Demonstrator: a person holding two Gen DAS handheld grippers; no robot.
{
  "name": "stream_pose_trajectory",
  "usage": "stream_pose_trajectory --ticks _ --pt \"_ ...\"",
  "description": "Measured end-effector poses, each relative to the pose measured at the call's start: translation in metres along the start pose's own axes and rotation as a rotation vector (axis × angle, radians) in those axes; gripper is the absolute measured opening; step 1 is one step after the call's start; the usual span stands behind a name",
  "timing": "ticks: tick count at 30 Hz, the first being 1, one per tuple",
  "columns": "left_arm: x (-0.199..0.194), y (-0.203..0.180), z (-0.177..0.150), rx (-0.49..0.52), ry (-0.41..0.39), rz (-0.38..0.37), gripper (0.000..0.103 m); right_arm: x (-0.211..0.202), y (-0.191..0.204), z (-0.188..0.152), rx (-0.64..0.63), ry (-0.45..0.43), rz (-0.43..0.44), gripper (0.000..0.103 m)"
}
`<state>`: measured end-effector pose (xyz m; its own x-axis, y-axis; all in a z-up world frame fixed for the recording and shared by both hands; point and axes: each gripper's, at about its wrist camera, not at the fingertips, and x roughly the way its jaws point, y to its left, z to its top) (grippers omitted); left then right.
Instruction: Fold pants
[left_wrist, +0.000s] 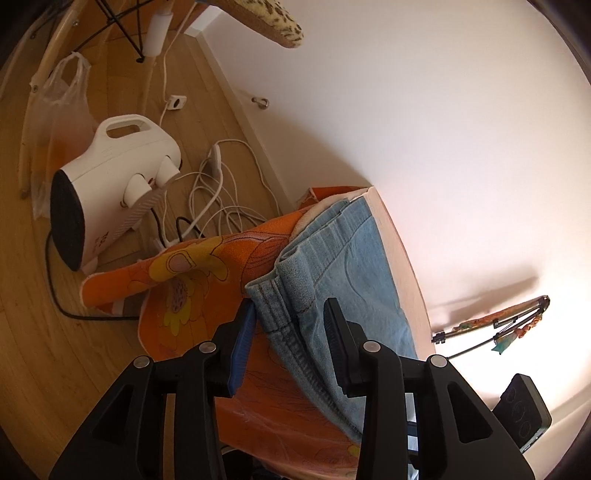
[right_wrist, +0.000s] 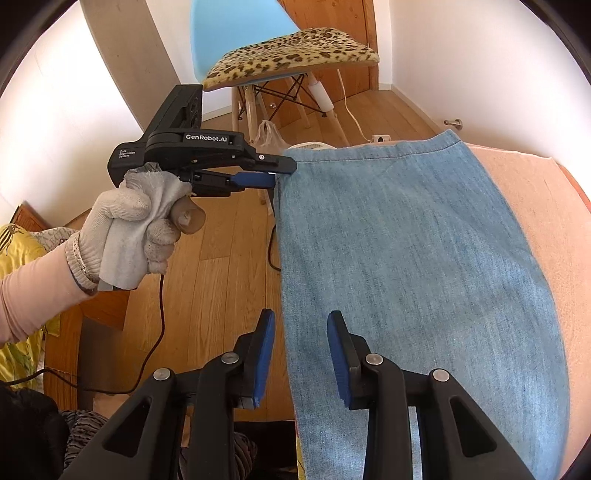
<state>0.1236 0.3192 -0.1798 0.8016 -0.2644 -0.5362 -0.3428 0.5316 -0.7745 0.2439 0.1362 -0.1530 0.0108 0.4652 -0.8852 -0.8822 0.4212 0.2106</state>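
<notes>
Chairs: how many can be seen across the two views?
1: a blue chair with a leopard-print cushion, on the wooden floor beyond the jeans. Others may be outside the frames.

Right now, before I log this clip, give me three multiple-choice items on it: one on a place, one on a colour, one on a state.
1. Where do the jeans lie?
A. on the wooden floor
B. on the orange flowered cloth
C. on the chair

2. What colour is the fan heater on the floor?
A. white
B. red
C. green

3. How do the jaws of the right hand-held gripper stand?
A. clamped on a bag
B. apart, with the jeans' edge between them
C. shut on a cable

Key: 1 B, the cloth shows under the denim in the left wrist view; 2 A, its shell is white with a dark grille; 3 B, a gap shows between the blue pads.
</notes>
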Motion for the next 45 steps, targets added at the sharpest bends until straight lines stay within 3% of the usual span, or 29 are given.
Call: stream_pose_trajectory --ticks 3,9,10,12,17,24,26,27,29,38,45 --pt "0.004 -0.004 0.003 0.035 0.003 0.04 0.035 0.0 -0.002 -0.003 0.006 0.002 0.001 0.03" --pt "0.009 -0.003 0.005 -0.001 -0.021 0.052 0.035 0.004 -0.008 -0.007 0.033 0.002 0.009 0.03" --pt "0.008 -0.006 0.004 0.023 -0.041 0.062 0.035 0.004 -0.009 -0.008 0.035 0.003 0.008 0.03" --pt "0.005 -0.014 0.001 0.073 -0.07 0.101 0.025 0.005 -0.01 -0.009 0.04 0.008 0.003 0.03" --pt "0.001 -0.04 -0.005 0.233 -0.106 0.139 0.019 0.004 -0.015 -0.012 0.054 0.013 0.005 0.03" --pt "0.003 -0.08 -0.025 0.472 -0.111 0.071 0.017 -0.015 -0.045 -0.002 0.183 -0.044 0.02 0.039" --pt "0.008 -0.092 -0.036 0.538 -0.092 0.065 0.014 -0.021 -0.059 0.006 0.245 -0.065 0.031 0.042" --pt "0.011 -0.096 -0.041 0.562 -0.077 0.058 0.009 -0.023 -0.067 0.011 0.275 -0.072 0.036 0.052" --pt "0.015 -0.103 -0.049 0.604 -0.057 0.057 0.009 -0.026 -0.079 0.023 0.327 -0.093 0.039 0.064" --pt "0.025 -0.105 -0.057 0.614 -0.028 0.024 0.009 0.002 -0.113 0.098 0.441 -0.069 0.142 0.064" --pt "0.018 -0.108 -0.055 0.611 -0.024 -0.012 0.009 0.054 -0.122 0.143 0.47 0.002 0.123 0.063"
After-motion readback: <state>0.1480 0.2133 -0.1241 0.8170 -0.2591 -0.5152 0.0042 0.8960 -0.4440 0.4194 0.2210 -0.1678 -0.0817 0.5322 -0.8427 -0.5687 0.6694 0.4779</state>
